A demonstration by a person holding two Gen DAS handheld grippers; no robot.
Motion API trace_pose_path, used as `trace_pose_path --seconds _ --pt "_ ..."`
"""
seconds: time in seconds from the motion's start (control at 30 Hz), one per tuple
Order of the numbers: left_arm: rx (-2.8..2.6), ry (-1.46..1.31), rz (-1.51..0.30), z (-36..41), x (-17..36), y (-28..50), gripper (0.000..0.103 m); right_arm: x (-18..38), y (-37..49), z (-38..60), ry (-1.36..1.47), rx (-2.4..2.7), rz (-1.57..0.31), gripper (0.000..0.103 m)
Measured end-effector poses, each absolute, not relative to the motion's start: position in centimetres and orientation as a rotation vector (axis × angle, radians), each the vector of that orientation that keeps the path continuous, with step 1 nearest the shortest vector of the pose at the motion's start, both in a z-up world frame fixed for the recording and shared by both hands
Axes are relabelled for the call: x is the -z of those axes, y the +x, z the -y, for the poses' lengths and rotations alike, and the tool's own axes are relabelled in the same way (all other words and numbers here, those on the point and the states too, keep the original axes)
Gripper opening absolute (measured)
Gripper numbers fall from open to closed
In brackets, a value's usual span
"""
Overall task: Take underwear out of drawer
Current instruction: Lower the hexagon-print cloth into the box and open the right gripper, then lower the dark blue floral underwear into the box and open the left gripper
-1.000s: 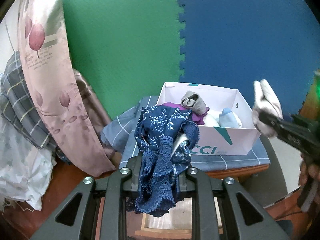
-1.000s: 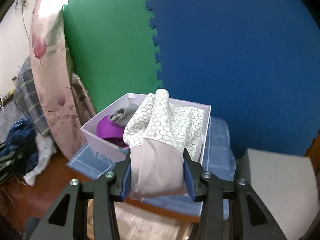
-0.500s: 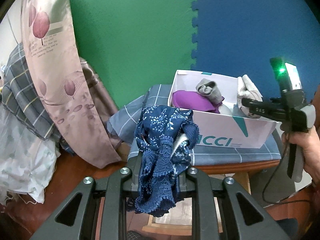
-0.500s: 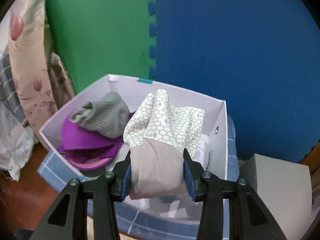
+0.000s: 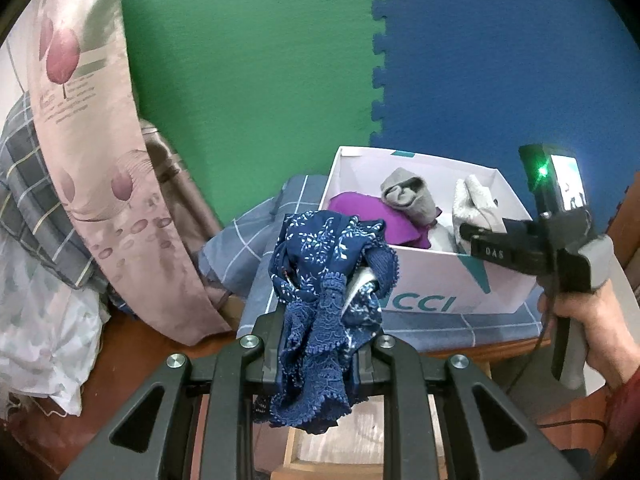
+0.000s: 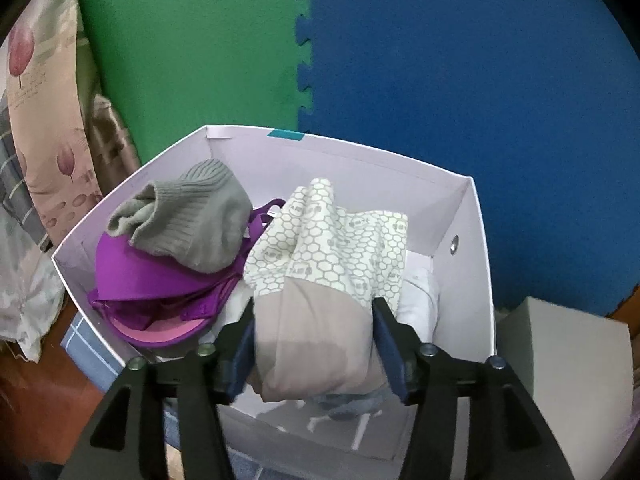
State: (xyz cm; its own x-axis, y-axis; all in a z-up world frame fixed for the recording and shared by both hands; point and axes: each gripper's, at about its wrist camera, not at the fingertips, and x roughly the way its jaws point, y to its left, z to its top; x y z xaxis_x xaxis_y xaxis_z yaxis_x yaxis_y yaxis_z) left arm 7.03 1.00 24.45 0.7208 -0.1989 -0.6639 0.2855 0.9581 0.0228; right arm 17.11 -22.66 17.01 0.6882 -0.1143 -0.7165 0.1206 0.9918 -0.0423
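Green and blue foam wall behind, white box (image 6: 472,216) on the tabletop: right claw (image 6: 314,336) is opening around honeycomb-print underwear (image 6: 328,248) over the box, so drop it cleanly, while left claw (image 5: 316,344) grips navy lace underwear (image 5: 320,280) nearer.

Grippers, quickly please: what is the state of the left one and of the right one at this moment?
Left gripper: shut on the navy lace underwear.
Right gripper: jaws opening, the honeycomb-print underwear between them, over the white box.

The honeycomb-print garment (image 6: 328,280) is hiding the white box's (image 6: 460,208) floor; the navy lace underwear (image 5: 324,304) is covering the left tongs' (image 5: 320,344) pads.
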Motion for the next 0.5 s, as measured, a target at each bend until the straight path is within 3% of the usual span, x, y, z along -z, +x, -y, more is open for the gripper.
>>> trace_pose_path --seconds 0.07,0.5 --pt "0.275 0.129 -0.717 -0.4 -24.5 7.4 0.02 -17.1 16.5 22.5 -0.014 0.116 -0.791 0.065" --pt "0.288 0.139 -0.705 2.5 -25.2 9.7 0.02 -20.2 8.4 22.6 0.032 0.134 -0.599 0.066"
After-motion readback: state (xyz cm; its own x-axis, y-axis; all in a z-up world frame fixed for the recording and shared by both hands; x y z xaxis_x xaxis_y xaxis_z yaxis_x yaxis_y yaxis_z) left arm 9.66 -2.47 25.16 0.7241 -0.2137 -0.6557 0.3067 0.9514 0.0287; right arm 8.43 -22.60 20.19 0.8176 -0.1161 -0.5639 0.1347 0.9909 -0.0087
